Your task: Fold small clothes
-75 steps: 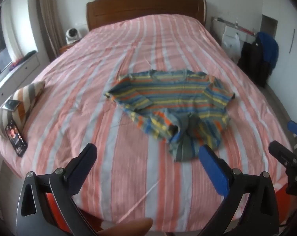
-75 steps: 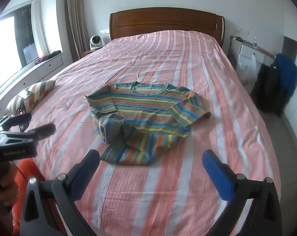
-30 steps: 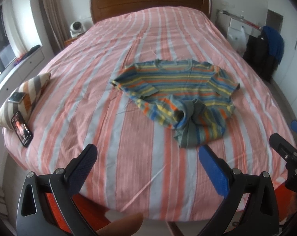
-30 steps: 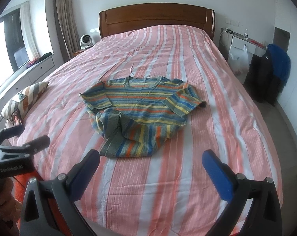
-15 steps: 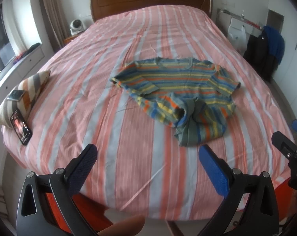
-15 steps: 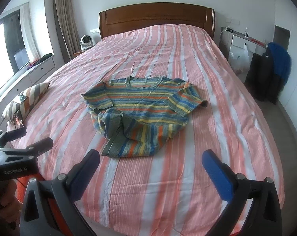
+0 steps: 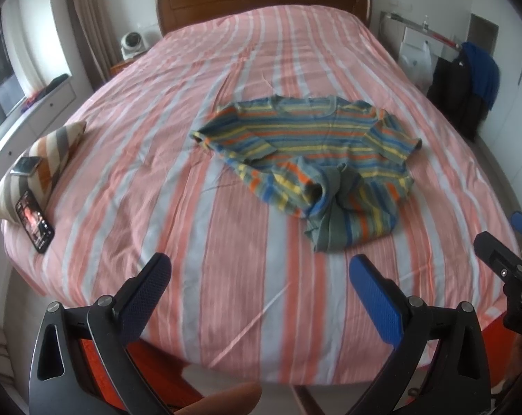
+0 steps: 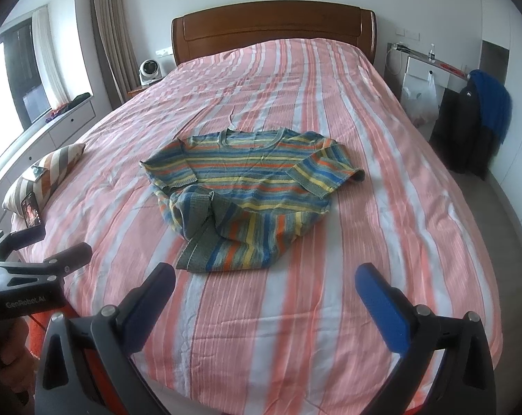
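Two grippers, one sweater, one bed; entries run left to right.

Cushion (image 7: 45,159): striped, at the bed's left edge, a small silver item on top. Same place as half a second ago.

Phone (image 7: 34,221): screen lit, leaning against the cushion's near end. Unmoved.

Left gripper (image 7: 261,297): jaws spread wide, holding nothing, held above the foot of the bed. Spread the same as before; its view sits a shade closer to the bedding than half a second ago.

Bed (image 7: 157,159): pink, orange and white striped cover, wooden headboard behind.

Sweater (image 7: 316,159): striped in blue, yellow, orange and grey-green, lying on the middle of the bed, well apart from both grippers. Neckline toward the headboard, both sleeves folded inward, lower hem bunched and turned up unevenly. Lie and creases unchanged from all earlier frames.

Right gripper (image 8: 264,301): jaws spread wide, empty, above the bed's near edge beside the left gripper. No change in opening.

Clothes (image 8: 485,121): dark and blue, hung at the far right of the bed. Unchanged.
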